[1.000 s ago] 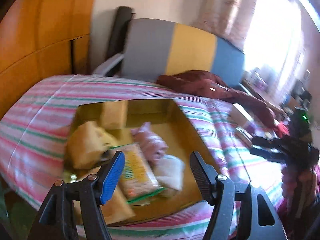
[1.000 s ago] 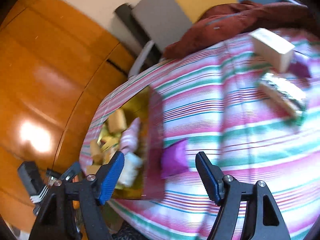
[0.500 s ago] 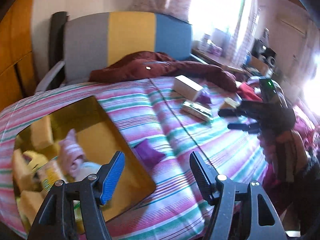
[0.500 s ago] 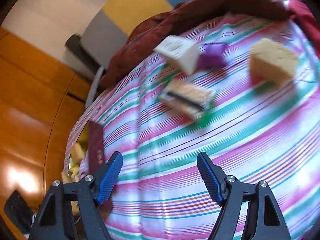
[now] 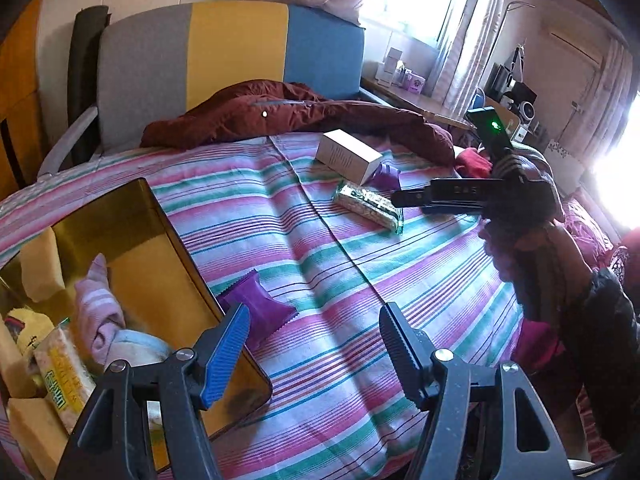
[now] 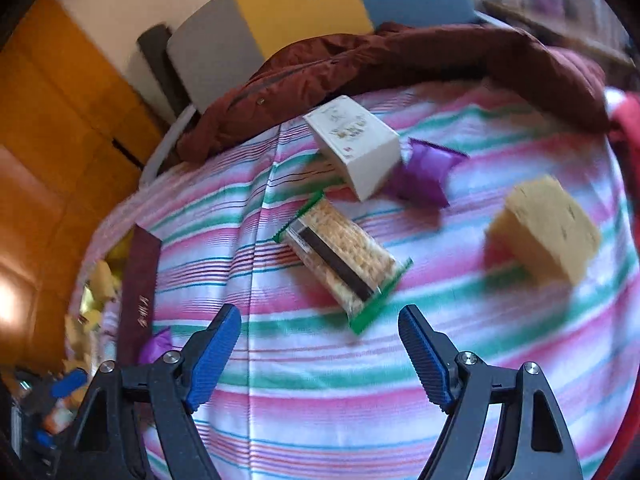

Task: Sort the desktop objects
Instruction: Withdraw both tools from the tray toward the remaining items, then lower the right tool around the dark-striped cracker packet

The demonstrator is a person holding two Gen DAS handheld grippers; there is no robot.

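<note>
- Your left gripper (image 5: 314, 350) hangs just above the striped bed (image 5: 328, 264). Its jaws are wide apart and nothing is between them.
- A purple packet (image 5: 260, 312) lies right in front of that gripper, touching the side of the gold box (image 5: 160, 216). The box already has snacks and yellow sponges in it.
- Your right gripper (image 6: 320, 354) is over the bed too. Its jaws are opening right now and they hold nothing.
- Just past those jaws lies the cracker pack (image 6: 344, 260), flat on the bed.
- A bit farther sit the yellow sponge (image 6: 548, 232) off to the right, the white box (image 6: 356, 144), and a second purple packet (image 6: 428, 172) touching the white box.
- I think you are in the reaching step, with some things still outside the gold box.
- Next, your right gripper likely needs to go down over the cracker pack and squeeze across its narrow sides.
- Your left gripper could take the near purple packet, which looks soft and small.
</note>
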